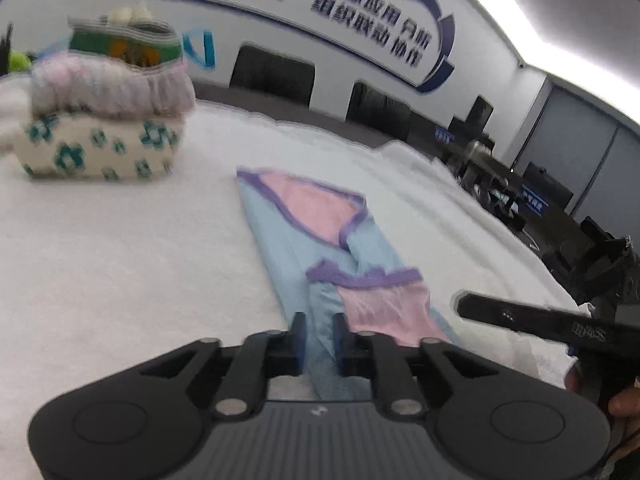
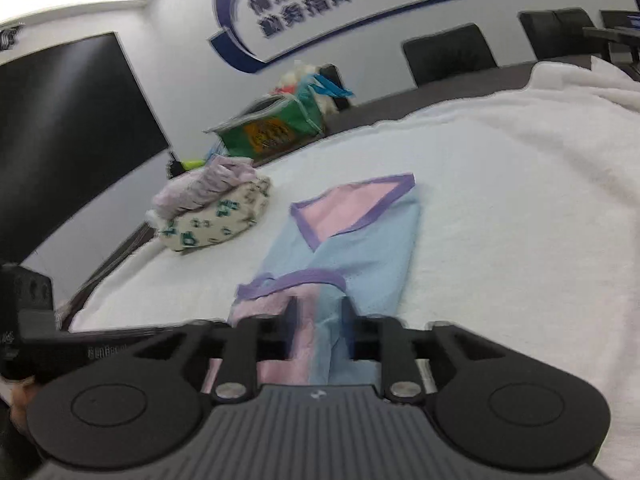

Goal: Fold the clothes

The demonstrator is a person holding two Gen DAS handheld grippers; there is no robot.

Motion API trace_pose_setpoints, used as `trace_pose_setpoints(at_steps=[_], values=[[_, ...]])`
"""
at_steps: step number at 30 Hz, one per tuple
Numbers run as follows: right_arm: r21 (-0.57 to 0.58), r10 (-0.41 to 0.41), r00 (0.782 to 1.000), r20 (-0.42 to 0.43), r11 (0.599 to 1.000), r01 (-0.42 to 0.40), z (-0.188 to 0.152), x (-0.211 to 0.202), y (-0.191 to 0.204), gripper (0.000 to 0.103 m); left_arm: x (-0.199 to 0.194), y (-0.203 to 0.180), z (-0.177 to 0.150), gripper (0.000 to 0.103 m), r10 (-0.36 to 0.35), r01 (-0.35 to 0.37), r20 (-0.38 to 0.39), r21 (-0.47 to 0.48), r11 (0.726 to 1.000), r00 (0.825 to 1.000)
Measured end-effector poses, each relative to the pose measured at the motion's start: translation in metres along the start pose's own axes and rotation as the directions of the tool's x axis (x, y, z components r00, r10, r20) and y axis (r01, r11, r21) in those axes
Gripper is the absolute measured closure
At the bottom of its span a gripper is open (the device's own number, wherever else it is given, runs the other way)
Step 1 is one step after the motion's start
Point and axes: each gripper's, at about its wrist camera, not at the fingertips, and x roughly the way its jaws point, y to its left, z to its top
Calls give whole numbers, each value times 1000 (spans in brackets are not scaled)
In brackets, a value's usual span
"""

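A light blue and pink garment (image 1: pixel 304 236) with purple trim lies lengthwise on the white fleece-covered table (image 1: pixel 120 248). My left gripper (image 1: pixel 319 322) is shut on its near blue edge. My right gripper (image 2: pixel 318 306) is shut on the near end of the same garment (image 2: pixel 360 240), where pink and blue meet. The right gripper's black body (image 1: pixel 560 320) shows at the right of the left wrist view. The left gripper's body (image 2: pixel 60 344) shows at the left of the right wrist view.
A stack of folded clothes (image 1: pixel 104 120), floral at the bottom and pink striped above, sits at the far left; it also shows in the right wrist view (image 2: pixel 208 212). A green bag (image 2: pixel 272 128) stands behind it. Black chairs (image 1: pixel 272 72) line the table's far side.
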Motion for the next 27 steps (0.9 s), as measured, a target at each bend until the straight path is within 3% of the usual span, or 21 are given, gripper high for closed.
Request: trace_pose_setpoints(at_steps=[2, 6, 8, 9, 11, 13, 15, 17, 18, 19, 21, 23, 24, 25, 26, 27], values=[[-27, 56, 998, -18, 998, -56, -7, -18, -6, 64, -8, -4, -1, 73, 8, -8, 16, 21, 1000, 1000], [24, 150, 985, -83, 989, -149, -23, -22, -5, 67, -3, -37, -12, 74, -34, 37, -19, 174, 984, 999], [8, 119, 986, -118, 993, -119, -30, -16, 1, 97, 9, -44, -21, 86, 22, -6, -63, 237, 971, 998], [-5, 90, 987, -131, 996, -91, -32, -13, 4, 101, 15, -44, -26, 91, 50, -28, -82, 254, 967, 995], [-10, 49, 991, -127, 999, -51, -32, -19, 4, 101, 19, -35, -29, 89, 63, -41, -89, 234, 971, 994], [-33, -23, 997, -80, 999, 21, -28, -33, 2, 98, 11, -23, -26, 86, 26, -8, -106, 166, 986, 994], [-102, -12, 999, -31, 995, 9, -25, -47, 5, 94, -6, -4, -21, 71, -46, 53, -95, 68, 996, 994], [-212, 48, 999, -2, 976, -47, -26, -59, 15, 79, -20, 8, -19, 59, -104, 106, -79, 24, 994, 992], [-282, 71, 997, 9, 957, -66, -31, -62, 21, 59, -25, 8, -21, 59, -123, 127, -77, 44, 991, 989], [-362, 97, 995, 12, 928, -86, -38, -65, 26, 50, -30, 7, -23, 59, -142, 147, -78, 68, 987, 987], [-485, 128, 992, -22, 866, -122, -53, -66, 35, 51, -32, -3, -30, 59, -150, 164, -99, 147, 975, 984], [-517, 141, 988, -64, 842, -154, -62, -59, 37, 52, -32, -11, -40, 60, -143, 168, -124, 223, 960, 982], [-516, 138, 987, -82, 841, -161, -65, -54, 37, 59, -30, -13, -44, 61, -137, 169, -138, 255, 952, 981], [-521, 128, 987, -95, 839, -159, -67, -48, 37, 70, -28, -16, -48, 67, -130, 168, -149, 283, 944, 980], [-524, 112, 988, -103, 838, -150, -70, -43, 36, 76, -26, -17, -51, 81, -122, 164, -152, 299, 940, 981], [-521, 98, 991, -94, 843, -133, -71, -40, 34, 85, -25, -17, -51, 85, -124, 167, -152, 310, 936, 981]])
